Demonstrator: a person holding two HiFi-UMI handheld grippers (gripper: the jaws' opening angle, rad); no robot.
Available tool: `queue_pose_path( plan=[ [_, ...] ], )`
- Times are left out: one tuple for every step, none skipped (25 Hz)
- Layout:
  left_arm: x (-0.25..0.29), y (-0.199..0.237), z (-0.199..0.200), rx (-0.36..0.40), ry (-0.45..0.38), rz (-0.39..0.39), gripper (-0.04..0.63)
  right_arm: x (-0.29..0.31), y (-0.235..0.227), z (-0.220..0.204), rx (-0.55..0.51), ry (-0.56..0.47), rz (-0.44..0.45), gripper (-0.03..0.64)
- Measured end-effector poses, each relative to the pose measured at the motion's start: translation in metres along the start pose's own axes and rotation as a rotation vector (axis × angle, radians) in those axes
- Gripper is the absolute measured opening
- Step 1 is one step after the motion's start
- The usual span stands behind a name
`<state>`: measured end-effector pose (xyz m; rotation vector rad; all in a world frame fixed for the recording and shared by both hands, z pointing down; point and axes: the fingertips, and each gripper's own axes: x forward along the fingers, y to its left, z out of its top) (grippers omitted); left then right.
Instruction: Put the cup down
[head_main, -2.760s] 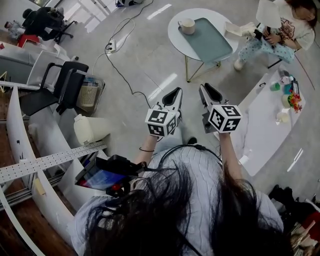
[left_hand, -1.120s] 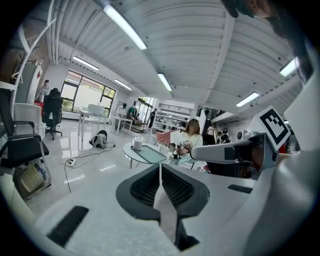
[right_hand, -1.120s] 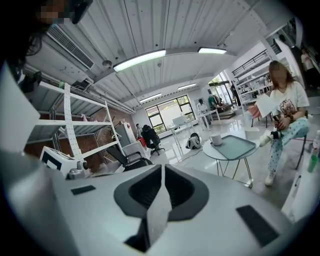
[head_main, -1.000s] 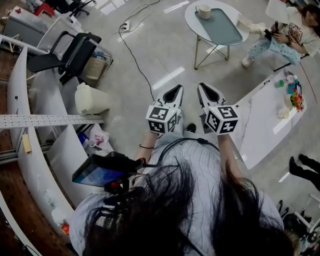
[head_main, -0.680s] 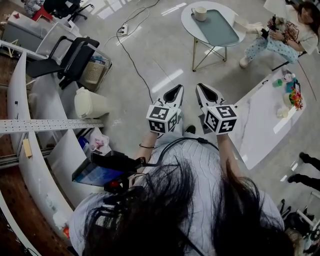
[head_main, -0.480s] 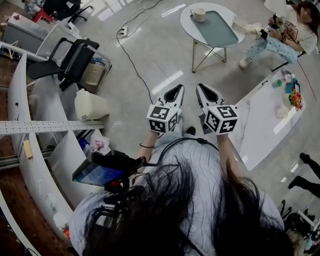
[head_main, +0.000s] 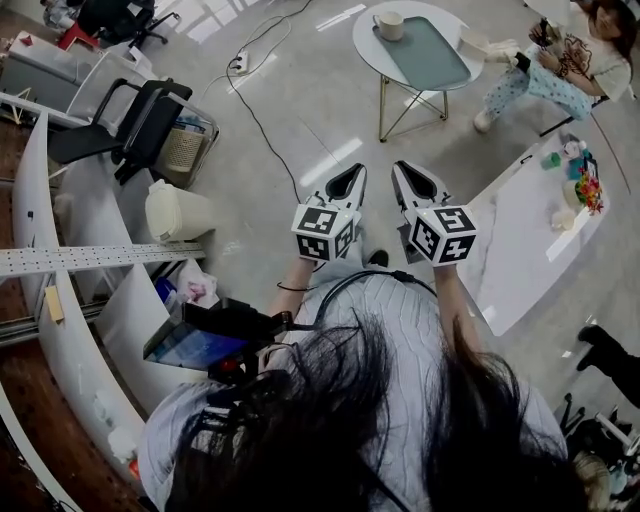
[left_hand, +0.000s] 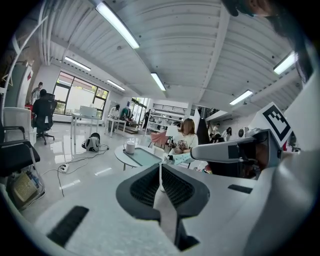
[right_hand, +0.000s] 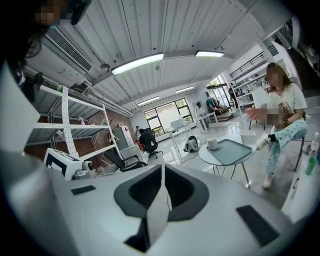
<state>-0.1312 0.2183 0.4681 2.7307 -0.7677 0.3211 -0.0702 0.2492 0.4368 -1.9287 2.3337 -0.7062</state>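
Observation:
A white cup (head_main: 389, 24) stands at the far end of a green tray (head_main: 425, 55) on a small round table (head_main: 365, 50), well ahead of me. Both grippers are held side by side at chest height, far short of that table. My left gripper (head_main: 352, 176) is shut with nothing in it. My right gripper (head_main: 404, 172) is shut and empty too. The left gripper view shows the cup (left_hand: 130, 147) on the tray (left_hand: 146, 156) beyond the shut jaws (left_hand: 160, 175). The right gripper view shows the cup (right_hand: 213, 144) right of its shut jaws (right_hand: 162, 172).
A seated person (head_main: 545, 65) is right of the round table. A long white table (head_main: 515, 245) with small items runs along my right. At left stand an office chair (head_main: 120, 125), a white bin (head_main: 175, 212) and shelving (head_main: 90, 260). A cable (head_main: 262, 110) crosses the floor.
The floor and round table have shifted slightly in the head view. Both grippers keep the same pose, shut and side by side. Someone's legs at the right edge have moved.

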Motion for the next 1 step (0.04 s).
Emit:
queue_pose_path(
  plan=[
    [0.0016,-0.0002,0.001,0.004,0.0,-0.002,0.02,0.0001,-0.0009,0.0015,-0.002,-0.004,-0.001,0.044]
  ],
)
